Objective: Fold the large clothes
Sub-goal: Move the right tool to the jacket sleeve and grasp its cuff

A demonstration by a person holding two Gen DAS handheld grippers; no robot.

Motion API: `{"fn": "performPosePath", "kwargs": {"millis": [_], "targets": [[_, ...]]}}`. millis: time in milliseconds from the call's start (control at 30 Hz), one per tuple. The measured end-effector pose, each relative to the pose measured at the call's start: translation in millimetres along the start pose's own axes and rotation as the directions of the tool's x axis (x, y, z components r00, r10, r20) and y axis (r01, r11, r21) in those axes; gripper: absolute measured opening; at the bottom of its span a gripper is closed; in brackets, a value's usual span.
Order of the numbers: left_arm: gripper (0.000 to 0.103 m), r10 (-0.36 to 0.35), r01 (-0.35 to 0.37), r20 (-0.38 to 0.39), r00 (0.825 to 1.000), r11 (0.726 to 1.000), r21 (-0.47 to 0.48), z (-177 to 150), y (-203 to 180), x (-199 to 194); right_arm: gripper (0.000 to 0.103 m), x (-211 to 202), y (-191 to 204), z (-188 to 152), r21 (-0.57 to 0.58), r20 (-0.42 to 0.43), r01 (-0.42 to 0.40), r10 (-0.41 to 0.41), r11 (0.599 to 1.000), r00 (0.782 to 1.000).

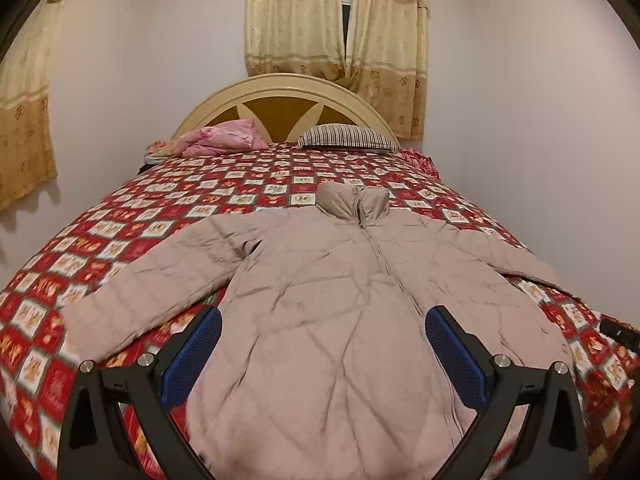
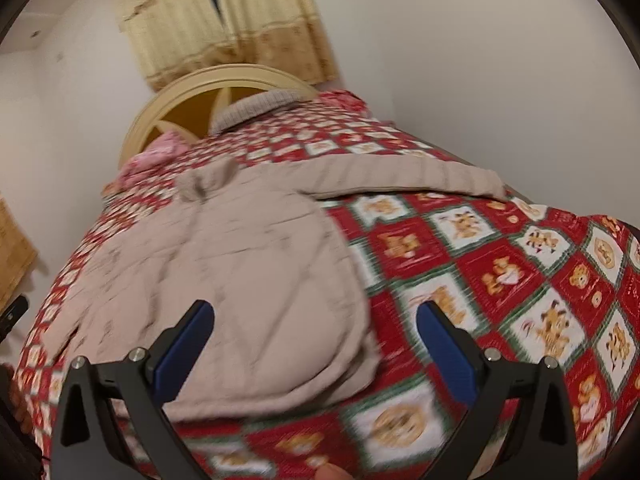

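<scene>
while both grippers (image 1: 323, 344) (image 2: 315, 340) gape empty, blur smears the jacket (image 2: 224, 280) hem.

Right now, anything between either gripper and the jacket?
Nothing visible. The jacket lies spread flat on the bedspread, zipped, sleeves out. The left gripper is open over its lower body; the right gripper is open at its hem edge. Pillow and pink bundle sit far off by the headboard.
</scene>
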State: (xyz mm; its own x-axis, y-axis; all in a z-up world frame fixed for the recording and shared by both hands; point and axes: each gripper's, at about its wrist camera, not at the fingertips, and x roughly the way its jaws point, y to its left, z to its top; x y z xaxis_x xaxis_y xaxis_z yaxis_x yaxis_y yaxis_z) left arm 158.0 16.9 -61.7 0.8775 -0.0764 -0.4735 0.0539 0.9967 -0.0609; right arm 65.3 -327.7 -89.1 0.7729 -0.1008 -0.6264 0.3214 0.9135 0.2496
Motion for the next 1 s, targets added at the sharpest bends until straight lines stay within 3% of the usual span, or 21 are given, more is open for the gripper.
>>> {"fn": "performPosePath", "kwargs": {"millis": [100,333,567,800,1000], "targets": [[0.102,-0.004,0.004,-0.005,1.0,1.0,0.022,6,-5,28,0.1,23,-22,15,0.04,-0.022,0.033,-0.032,0.999,0.999],[0.102,0.06,-0.058,-0.03,0.998,0.997,0.042,5,5,96,0.095,71,-91,58,0.184,-0.089,0.111,-0.096,0.977,0.991],[0.102,0.118,-0.12,-0.133,0.984,0.993,-0.005,2,22,150,0.087,117,-183,97,0.383,-0.146,0.199,-0.153,0.902,0.977],[0.102,0.115,-0.123,-0.239,0.964,0.992,-0.017,-12,27,185,0.087,153,-228,114,0.418,-0.194,0.28,-0.216,0.864,0.957],[0.102,0.1,-0.109,-0.293,0.951,0.994,-0.014,-22,26,201,0.078,178,-244,118,0.407,-0.231,0.281,-0.2,0.869,0.952]]}}
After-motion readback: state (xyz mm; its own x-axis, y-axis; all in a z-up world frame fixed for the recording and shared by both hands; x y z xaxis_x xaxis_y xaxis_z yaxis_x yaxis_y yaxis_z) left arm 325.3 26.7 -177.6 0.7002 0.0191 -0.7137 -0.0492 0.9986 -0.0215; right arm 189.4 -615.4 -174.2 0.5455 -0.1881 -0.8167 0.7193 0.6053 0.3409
